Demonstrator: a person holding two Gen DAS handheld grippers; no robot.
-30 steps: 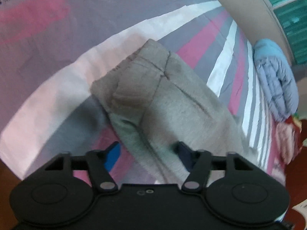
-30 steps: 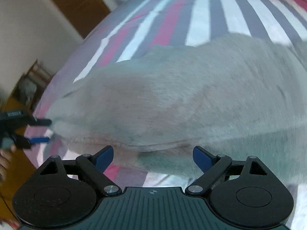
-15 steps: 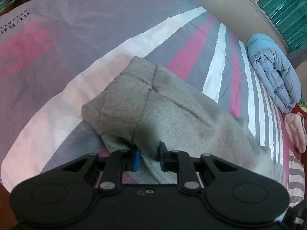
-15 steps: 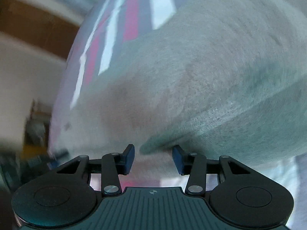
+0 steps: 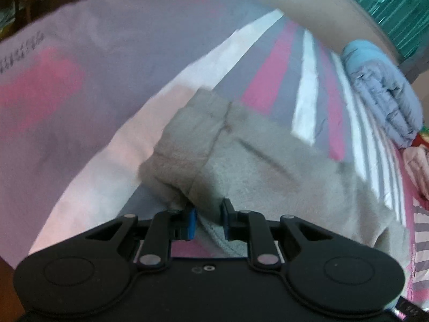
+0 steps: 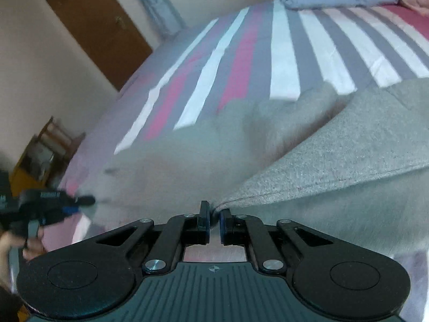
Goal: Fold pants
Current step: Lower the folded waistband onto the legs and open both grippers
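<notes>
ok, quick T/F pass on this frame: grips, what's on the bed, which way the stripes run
1. The left gripper is shut on the grey pants. True.
2. The right gripper is open and clear of the fabric. False: it is shut on an edge of the pants.
3. A folded blue quilt lies on the striped bedsheet. True.
4. The pants lie on a bare wooden floor. False: they are on the bedsheet.
5. A brown door shows in the right wrist view. True.

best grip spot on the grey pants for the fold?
Grey pants: take the near edge, low from the front, one claw per end. It is thin, lifted and reachable. Left claw is shut on the cuff end's edge; right claw is shut on the near hem fold.
</notes>
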